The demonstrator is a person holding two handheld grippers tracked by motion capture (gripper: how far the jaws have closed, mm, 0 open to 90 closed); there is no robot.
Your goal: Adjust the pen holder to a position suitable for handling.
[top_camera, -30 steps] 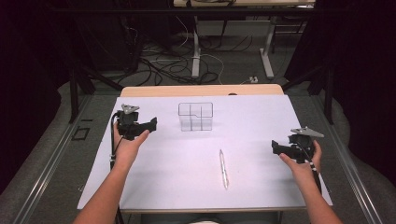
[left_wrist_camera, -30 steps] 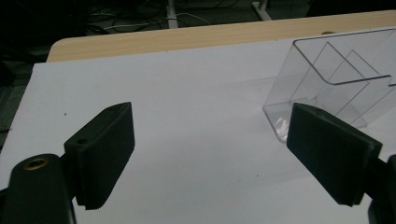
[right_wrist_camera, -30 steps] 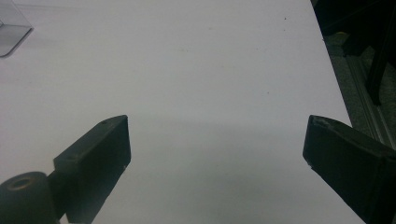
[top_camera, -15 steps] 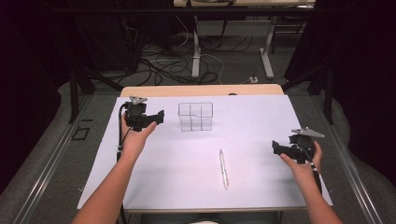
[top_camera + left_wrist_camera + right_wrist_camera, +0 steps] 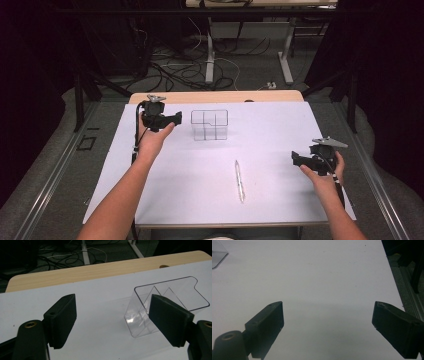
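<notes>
Clear plastic organizer [image 5: 209, 125] unlabelled, left claw [image 5: 176, 119] beside it spread, just been narrowing, right claw [image 5: 295, 159] spread

High view looks forward and down from above the near edge, taking in the whole white surface [image 5: 200, 200]. Left gripper view sits low and close, sharing the clear plastic compartment box [image 5: 160, 312] [image 5: 209, 124]; right gripper view faces bare sheet.

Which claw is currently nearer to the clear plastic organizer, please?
Left. The left claw sits open just left of the clear organizer, not touching it; the right claw is open, far off near the table's right edge.
</notes>
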